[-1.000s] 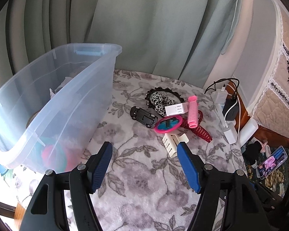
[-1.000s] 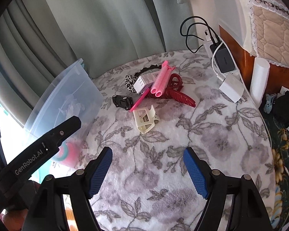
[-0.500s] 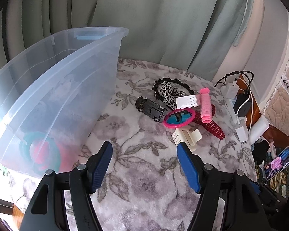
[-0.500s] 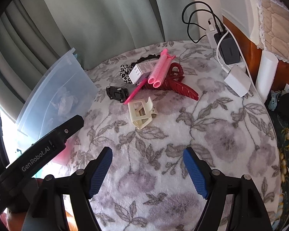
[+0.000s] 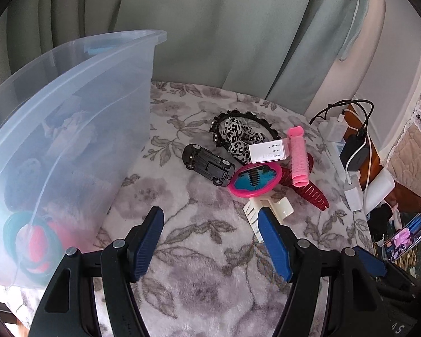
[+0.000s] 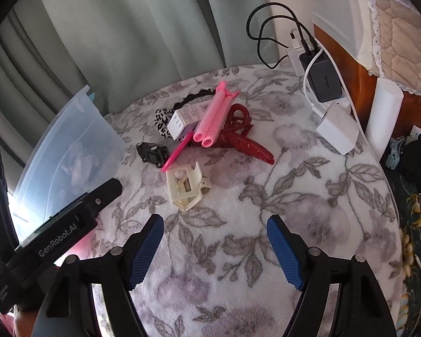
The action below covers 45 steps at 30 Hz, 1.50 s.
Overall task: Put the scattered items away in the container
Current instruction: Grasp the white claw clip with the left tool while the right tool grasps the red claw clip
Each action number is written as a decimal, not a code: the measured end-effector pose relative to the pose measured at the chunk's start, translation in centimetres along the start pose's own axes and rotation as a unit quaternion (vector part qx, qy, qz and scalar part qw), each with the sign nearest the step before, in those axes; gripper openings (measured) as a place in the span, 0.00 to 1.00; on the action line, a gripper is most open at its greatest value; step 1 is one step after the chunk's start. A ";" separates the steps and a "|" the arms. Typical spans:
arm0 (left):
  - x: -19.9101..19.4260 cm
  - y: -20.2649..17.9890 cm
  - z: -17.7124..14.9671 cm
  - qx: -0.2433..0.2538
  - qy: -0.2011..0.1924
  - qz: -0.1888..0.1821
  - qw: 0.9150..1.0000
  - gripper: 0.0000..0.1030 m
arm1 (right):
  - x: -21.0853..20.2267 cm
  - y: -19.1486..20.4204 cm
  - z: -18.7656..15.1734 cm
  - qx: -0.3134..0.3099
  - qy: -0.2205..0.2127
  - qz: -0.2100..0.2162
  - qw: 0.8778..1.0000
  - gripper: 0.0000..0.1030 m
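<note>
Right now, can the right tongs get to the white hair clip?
Probably yes. The right tongs are open, and only bare flowery cloth lies between them and the white hair clip, which sits nearest in the pile.

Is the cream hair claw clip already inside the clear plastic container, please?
No, the cream hair claw clip lies on the floral cloth, apart from the clear plastic container.

surface: floral fleece cover (image 5: 210, 252) | on it: clear bin (image 5: 70, 140), toy car (image 5: 207, 164), cream clip (image 6: 183, 186), chargers (image 6: 336, 132)

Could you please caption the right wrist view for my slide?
Open right gripper hovers over cream hair claw beside clear bin.
</note>
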<state>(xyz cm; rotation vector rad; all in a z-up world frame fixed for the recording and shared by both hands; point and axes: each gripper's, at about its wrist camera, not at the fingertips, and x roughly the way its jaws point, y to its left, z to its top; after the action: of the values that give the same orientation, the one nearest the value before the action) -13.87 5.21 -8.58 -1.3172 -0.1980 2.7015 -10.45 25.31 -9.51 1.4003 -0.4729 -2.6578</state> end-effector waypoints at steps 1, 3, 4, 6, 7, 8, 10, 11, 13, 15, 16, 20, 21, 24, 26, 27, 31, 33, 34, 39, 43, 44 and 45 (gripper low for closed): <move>0.4 -0.2 0.1 0.003 0.003 -0.002 1.000 0.68 | 0.1 -0.2 0.4 0.002 -0.003 -0.001 1.000 0.77; 1.2 -0.8 0.4 0.011 0.009 -0.007 1.000 0.68 | 0.2 -0.5 1.2 0.006 -0.007 -0.003 1.000 0.77; 1.6 -1.1 0.4 0.017 0.014 -0.011 1.000 0.68 | 0.4 -0.6 1.6 0.004 -0.008 -0.004 1.000 0.77; 2.4 -1.8 0.5 0.029 0.023 -0.018 0.999 0.69 | 0.8 -0.7 2.2 0.000 -0.010 -0.010 1.000 0.77; 2.8 -2.1 0.4 0.033 0.027 -0.022 0.999 0.68 | 1.1 -0.9 2.5 -0.001 -0.009 -0.013 1.000 0.77; 3.2 -2.4 0.4 0.035 0.031 -0.025 0.999 0.67 | 1.4 -1.1 2.7 -0.001 -0.008 -0.015 1.000 0.77; 4.0 -2.6 0.3 0.036 0.040 -0.031 0.998 0.67 | 2.0 -1.8 3.1 0.003 -0.005 -0.021 1.000 0.77; 4.5 -2.7 0.3 0.038 0.045 -0.033 0.998 0.67 | 2.4 -2.1 3.2 0.006 -0.001 -0.024 1.000 0.77; 5.3 -3.1 0.2 0.042 0.051 -0.036 0.997 0.67 | 3.1 -2.8 3.6 0.009 0.004 -0.027 1.000 0.77; 5.9 -3.5 0.1 0.046 0.056 -0.043 0.996 0.67 | 3.8 -3.1 3.9 0.004 0.009 -0.029 1.000 0.76; 6.2 -3.8 0.0 0.051 0.059 -0.046 0.996 0.67 | 4.2 -3.2 4.1 -0.002 0.013 -0.028 1.000 0.76; 7.4 -4.8 -0.3 0.069 0.067 -0.055 0.994 0.67 | 5.3 -3.4 5.2 -0.022 0.026 -0.014 0.999 0.76; 7.6 -5.0 -0.3 0.069 0.067 -0.057 0.994 0.67 | 5.6 -3.5 5.4 -0.026 0.030 -0.009 0.999 0.76; 8.3 -5.6 -0.1 0.075 0.070 -0.060 0.993 0.67 | 6.4 -3.5 6.2 -0.045 0.034 -0.011 0.998 0.76; 8.4 -5.9 -0.2 0.079 0.073 -0.061 0.992 0.67 | 7.1 -3.5 6.6 -0.051 0.038 -0.013 0.998 0.76; 8.4 -6.0 -0.2 0.080 0.074 -0.060 0.992 0.67 | 7.5 -3.5 6.7 -0.053 0.041 -0.013 0.998 0.76; 9.0 -6.9 -0.4 0.096 0.075 -0.052 0.991 0.68 | 9.2 -3.5 7.4 -0.065 0.057 -0.008 0.996 0.76; 9.1 -7.1 -0.6 0.098 0.069 -0.047 0.992 0.68 | 10.0 -3.3 7.8 -0.072 0.061 -0.005 0.995 0.76; 9.1 -7.1 -0.6 0.096 0.065 -0.045 0.992 0.68 | 10.2 -3.3 8.0 -0.075 0.062 -0.003 0.995 0.76; 9.5 -6.8 0.0 0.084 0.056 -0.025 0.995 0.67 | 11.1 -3.0 8.6 -0.076 0.057 0.007 0.995 0.76; 9.5 -6.1 0.1 0.069 0.050 -0.025 0.996 0.58 | 11.7 -2.9 9.1 -0.076 0.052 0.017 0.996 0.71; 9.5 -6.0 0.1 0.068 0.048 -0.025 0.996 0.58 | 11.6 -2.9 9.0 -0.073 0.050 0.023 0.996 0.68; 9.4 -5.8 0.0 0.066 0.048 -0.025 0.996 0.58 | 11.5 -2.8 9.0 -0.071 0.049 0.029 0.996 0.61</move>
<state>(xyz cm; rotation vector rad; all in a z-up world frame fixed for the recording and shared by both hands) -19.31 12.59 -14.85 -1.3784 -0.0404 2.5545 -24.26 27.35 -14.71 1.4431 -0.3036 -2.5091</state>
